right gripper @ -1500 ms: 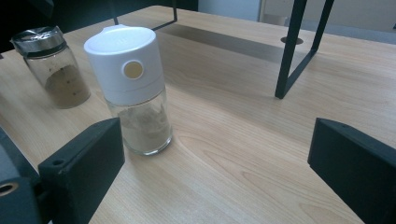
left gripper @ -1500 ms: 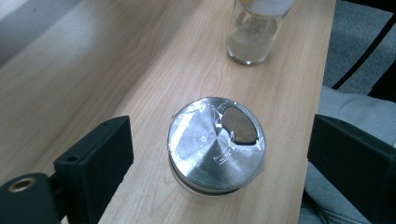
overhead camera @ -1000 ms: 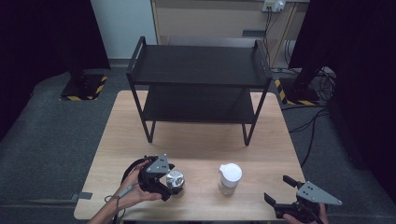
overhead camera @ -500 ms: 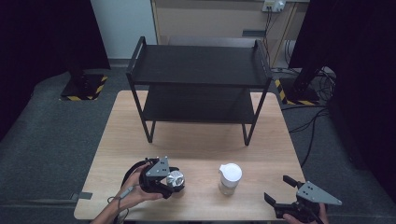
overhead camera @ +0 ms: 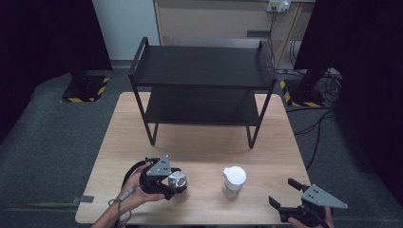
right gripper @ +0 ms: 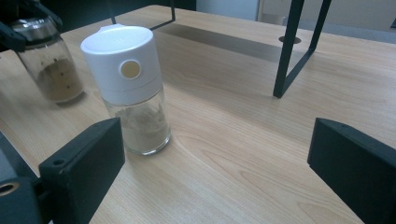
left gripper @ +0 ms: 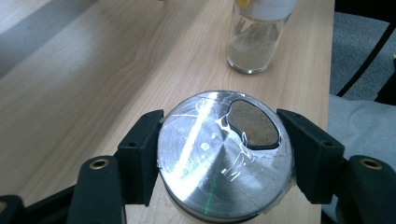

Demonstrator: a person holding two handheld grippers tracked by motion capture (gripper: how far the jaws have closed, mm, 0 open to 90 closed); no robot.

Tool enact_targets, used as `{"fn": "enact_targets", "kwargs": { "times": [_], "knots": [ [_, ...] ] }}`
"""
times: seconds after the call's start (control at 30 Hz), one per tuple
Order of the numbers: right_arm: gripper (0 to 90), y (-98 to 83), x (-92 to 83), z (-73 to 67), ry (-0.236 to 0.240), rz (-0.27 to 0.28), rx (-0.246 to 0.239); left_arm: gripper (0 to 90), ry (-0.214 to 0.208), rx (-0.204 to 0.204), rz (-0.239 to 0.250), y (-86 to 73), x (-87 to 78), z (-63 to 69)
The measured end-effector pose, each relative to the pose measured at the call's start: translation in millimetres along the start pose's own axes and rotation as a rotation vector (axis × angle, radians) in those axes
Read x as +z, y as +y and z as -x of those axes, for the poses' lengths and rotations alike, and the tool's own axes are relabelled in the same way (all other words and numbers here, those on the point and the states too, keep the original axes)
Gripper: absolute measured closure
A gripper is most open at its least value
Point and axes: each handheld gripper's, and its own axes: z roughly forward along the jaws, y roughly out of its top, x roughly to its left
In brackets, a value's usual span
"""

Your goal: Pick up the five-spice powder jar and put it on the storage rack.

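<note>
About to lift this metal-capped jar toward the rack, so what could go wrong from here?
1. The left gripper clamps only the smooth metal cap of the spice jar; it could slip, or the cap could loosen.
2. The white-capped jar stands close by, and a sideways swing could topple it.
3. The black rack has thin legs that a lifted jar could clip.

No legible text, label, brand name or number appears on any item in the three views. The metal-lidded jar and the white-capped jar carry no readable marking. The sole sign-like feature is yellow-and-black hazard striping on a floor base beyond the table, and it bears no wording
</note>
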Motion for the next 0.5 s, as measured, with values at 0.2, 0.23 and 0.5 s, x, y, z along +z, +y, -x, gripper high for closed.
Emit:
{"fn": "enact_targets", "kwargs": {
  "times": [0.2, 0.23, 0.5],
  "knots": [
    [4.4, 0.0, 0.2, 0.3, 0.003, 0.0, 0.001, 34.1, 0.004, -0.03, 0.008, 18.3, -19.1, -3.3],
    [4.3, 0.0, 0.2, 0.4, 0.003, 0.0, 0.001, 34.1, 0.007, -0.037, 0.015, 20.2, -22.7, -3.8],
    [4.3, -0.1, 0.8, 1.2, 0.005, 0.0, 0.004, 34.1, 0.05, -0.08, 0.029, 46.8, -55.8, -11.6]
  ]
}}
